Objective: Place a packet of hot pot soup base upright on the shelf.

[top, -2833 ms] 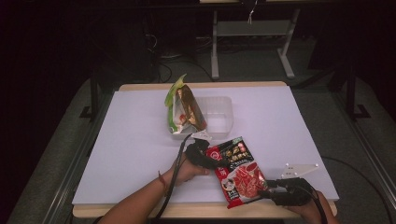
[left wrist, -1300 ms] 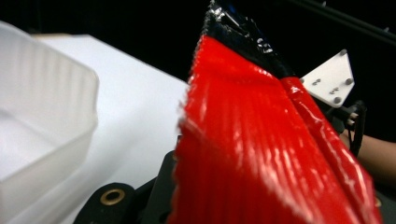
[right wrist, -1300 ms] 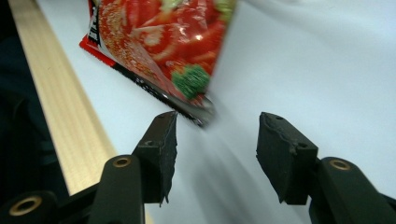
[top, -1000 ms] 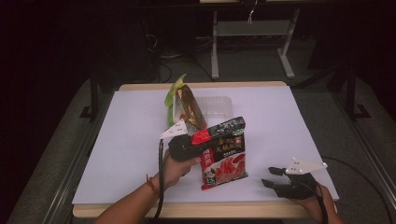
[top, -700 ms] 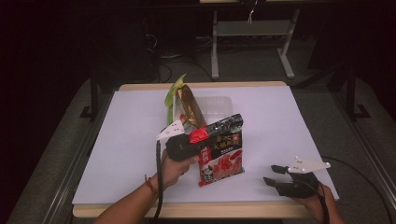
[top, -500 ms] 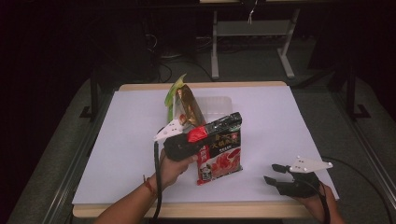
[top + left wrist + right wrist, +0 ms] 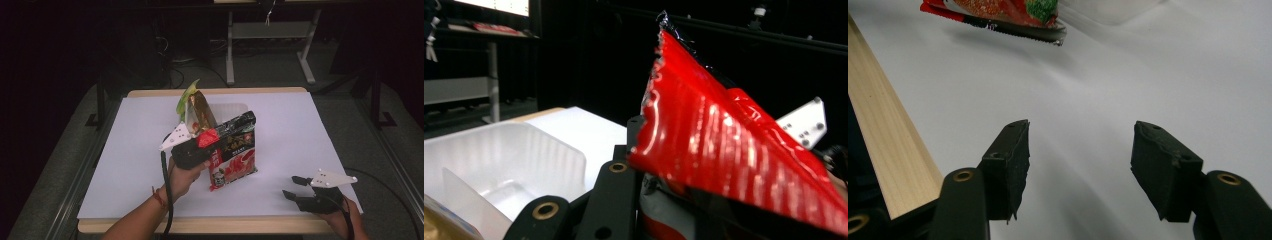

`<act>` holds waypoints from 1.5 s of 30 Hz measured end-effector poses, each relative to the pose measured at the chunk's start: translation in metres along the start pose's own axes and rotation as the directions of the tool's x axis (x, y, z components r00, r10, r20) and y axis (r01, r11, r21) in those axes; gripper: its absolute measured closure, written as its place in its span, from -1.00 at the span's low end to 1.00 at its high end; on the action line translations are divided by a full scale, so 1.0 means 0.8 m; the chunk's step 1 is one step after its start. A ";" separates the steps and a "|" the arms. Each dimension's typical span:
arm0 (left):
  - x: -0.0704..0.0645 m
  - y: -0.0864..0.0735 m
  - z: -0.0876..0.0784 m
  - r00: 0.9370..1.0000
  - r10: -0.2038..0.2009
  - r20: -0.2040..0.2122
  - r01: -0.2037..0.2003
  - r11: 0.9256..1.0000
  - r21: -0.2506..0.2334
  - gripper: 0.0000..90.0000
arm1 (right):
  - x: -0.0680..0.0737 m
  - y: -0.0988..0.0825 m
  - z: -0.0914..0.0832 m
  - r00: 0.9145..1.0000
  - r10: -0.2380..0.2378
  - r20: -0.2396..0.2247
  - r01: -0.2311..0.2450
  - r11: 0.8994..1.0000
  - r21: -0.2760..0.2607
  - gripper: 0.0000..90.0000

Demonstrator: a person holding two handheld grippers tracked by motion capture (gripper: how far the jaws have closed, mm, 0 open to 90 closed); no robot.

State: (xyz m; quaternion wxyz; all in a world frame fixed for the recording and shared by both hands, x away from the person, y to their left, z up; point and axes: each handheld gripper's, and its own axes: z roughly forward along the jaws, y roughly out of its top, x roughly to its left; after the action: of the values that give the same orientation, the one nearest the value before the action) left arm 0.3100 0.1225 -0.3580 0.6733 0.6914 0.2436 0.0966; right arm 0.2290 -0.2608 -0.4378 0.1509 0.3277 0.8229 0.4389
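Note:
A red and black snack packet (image 7: 236, 150) hangs upright just above the white table (image 7: 300, 130), pinched at its top left corner by my left gripper (image 7: 208, 138), which is shut on it. In the left gripper view the packet's red edge (image 7: 724, 145) covers the jaws. Right behind it stands a clear plastic tub (image 7: 234, 108) holding a gold and green packet (image 7: 198, 111). My right gripper (image 7: 295, 186) rests near the front right edge. Its jaws have just been opening, and nothing lies between them (image 7: 1078, 160). The packet's lower end (image 7: 998, 12) shows far ahead of them.
The table's wooden front edge (image 7: 888, 150) runs close to the right gripper. The tub's inside (image 7: 499, 160) lies beside the left jaws. Metal stands (image 7: 270, 35) and cables sit on the dark floor behind the table.
The left gripper has lifted the packet off the table, tipped it upright and carried it up toward the tub. The right gripper let go of the packet, stays low and its jaws have spread wider.

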 end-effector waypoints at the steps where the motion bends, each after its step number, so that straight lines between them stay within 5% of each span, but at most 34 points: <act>1: 0.000 0.001 0.000 1.000 -0.003 -0.002 0.003 1.000 -0.008 0.82 | 0.000 -0.001 -0.001 1.000 0.003 0.002 -0.003 1.000 -0.004 -0.12; 16: 0.006 0.047 -0.003 0.995 0.017 -0.097 -0.025 0.996 -0.081 0.81 | -0.002 -0.003 -0.003 1.000 0.019 0.020 -0.019 1.000 -0.003 -0.13; 25: 0.021 0.062 0.010 0.986 0.010 -0.169 -0.029 0.994 -0.109 0.81 | -0.003 -0.004 -0.005 1.000 0.020 0.019 -0.020 1.000 -0.009 -0.13; 31: 0.030 0.066 0.020 0.975 0.029 -0.222 -0.055 0.992 -0.110 0.81 | -0.003 -0.004 -0.005 1.000 0.024 0.018 -0.024 1.000 -0.006 -0.14; 45: 0.057 0.072 0.057 0.947 0.007 -0.322 -0.045 0.993 -0.111 0.81 | -0.003 -0.005 -0.003 1.000 0.024 0.018 -0.024 1.000 -0.001 -0.17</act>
State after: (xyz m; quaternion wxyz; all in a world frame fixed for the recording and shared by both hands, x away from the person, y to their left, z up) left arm 0.3822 0.1046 -0.3143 0.6628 0.6288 0.3346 0.2310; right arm 0.2278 -0.2660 -0.4397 0.1531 0.3414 0.8174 0.4380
